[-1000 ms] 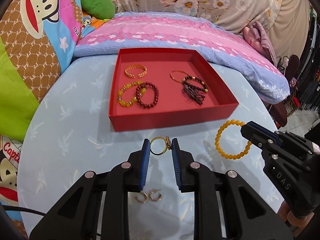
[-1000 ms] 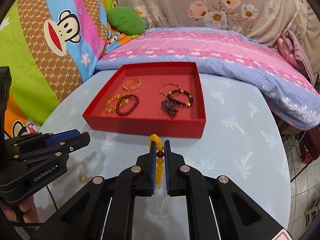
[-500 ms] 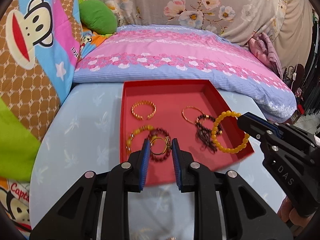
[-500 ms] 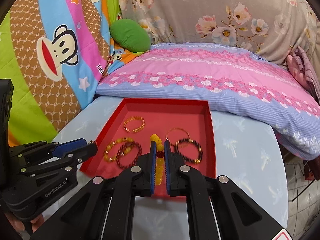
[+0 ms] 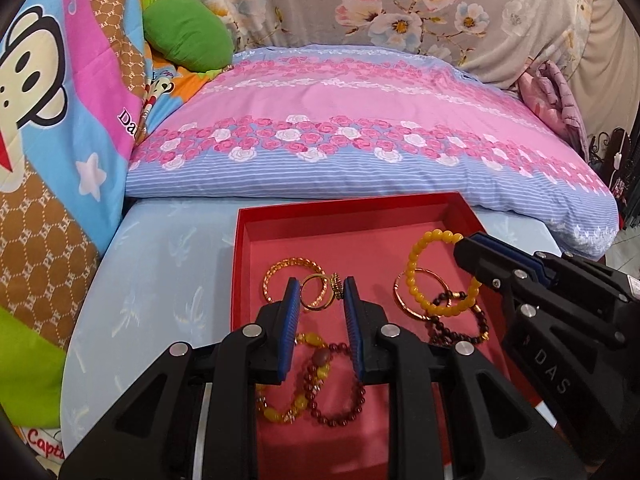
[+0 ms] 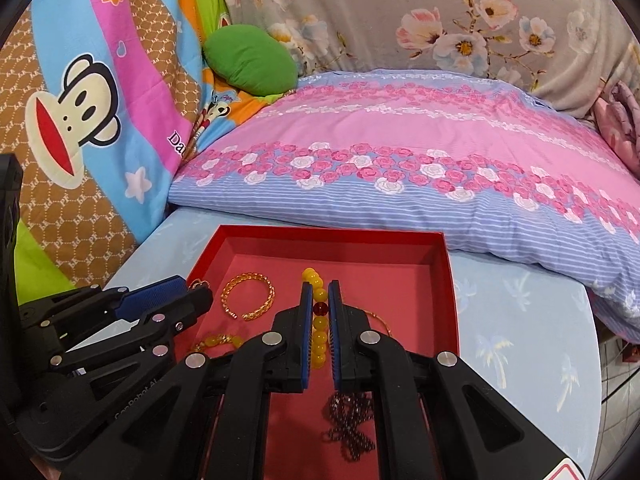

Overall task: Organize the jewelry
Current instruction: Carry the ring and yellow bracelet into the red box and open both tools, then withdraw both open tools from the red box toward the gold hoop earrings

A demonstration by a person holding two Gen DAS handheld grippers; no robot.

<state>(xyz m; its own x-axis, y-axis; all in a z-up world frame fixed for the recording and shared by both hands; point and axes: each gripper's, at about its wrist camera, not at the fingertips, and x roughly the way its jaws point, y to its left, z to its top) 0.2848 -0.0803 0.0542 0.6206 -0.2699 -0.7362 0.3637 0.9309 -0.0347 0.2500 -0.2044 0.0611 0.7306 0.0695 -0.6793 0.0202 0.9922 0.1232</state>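
Note:
My left gripper [image 5: 319, 295] is shut on a gold ring [image 5: 316, 293] and holds it above the red tray [image 5: 352, 206]. My right gripper [image 6: 320, 307] is shut on a yellow bead bracelet [image 6: 319, 316] with one red bead, held over the tray [image 6: 328, 232]; the bracelet also shows in the left wrist view [image 5: 416, 276]. In the tray lie a gold bangle [image 6: 250, 296], a thin gold hoop [image 5: 404, 300], a yellow bead bracelet [image 5: 288, 408], a dark red bead bracelet [image 5: 340, 388] and a dark beaded bracelet [image 5: 460, 328].
The tray sits on a light blue cloth-covered table [image 5: 160, 280]. A pink and blue floral pillow [image 5: 360, 128] lies just behind it. A cartoon monkey blanket [image 6: 80, 100] and a green cushion [image 6: 248, 60] are at the left.
Both grippers lifted their pieces off the table and moved forward over the red tray. The ring and the yellow bracelet now hang above the tray's inside.

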